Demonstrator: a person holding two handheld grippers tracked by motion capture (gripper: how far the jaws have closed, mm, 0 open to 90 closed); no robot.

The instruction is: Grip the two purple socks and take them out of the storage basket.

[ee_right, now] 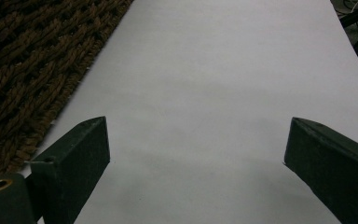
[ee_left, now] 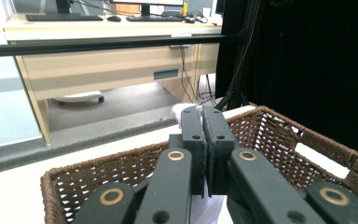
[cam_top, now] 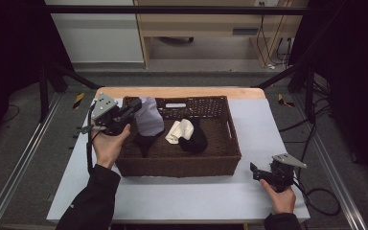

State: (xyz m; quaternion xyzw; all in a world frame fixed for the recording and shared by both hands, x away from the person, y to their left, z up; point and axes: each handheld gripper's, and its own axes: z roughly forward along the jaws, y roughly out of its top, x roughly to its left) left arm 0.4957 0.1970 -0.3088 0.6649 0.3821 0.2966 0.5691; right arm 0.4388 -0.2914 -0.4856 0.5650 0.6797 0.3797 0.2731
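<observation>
A brown wicker basket (cam_top: 220,165) stands mid-table. Over its back left corner my left gripper (cam_top: 137,105) is shut on a pale lavender cloth (cam_top: 149,119), which hangs down into the basket. A black piece (cam_top: 143,143) dangles or lies just below that cloth. In the left gripper view the jaws (ee_left: 201,116) are pressed together, with pale cloth (ee_left: 181,112) peeking past the tips and the basket rim (ee_left: 121,158) beyond. A cream sock (cam_top: 179,130) and a black sock (cam_top: 195,139) lie inside. My right gripper (cam_top: 254,171) rests open on the table right of the basket, jaws (ee_right: 196,140) wide apart with nothing between.
The white tabletop (cam_top: 263,124) has bare room to the right and in front of the basket. The basket's woven wall (ee_right: 28,70) is close on the left in the right gripper view. A wooden desk (ee_left: 98,70) and black frame bars stand beyond the table.
</observation>
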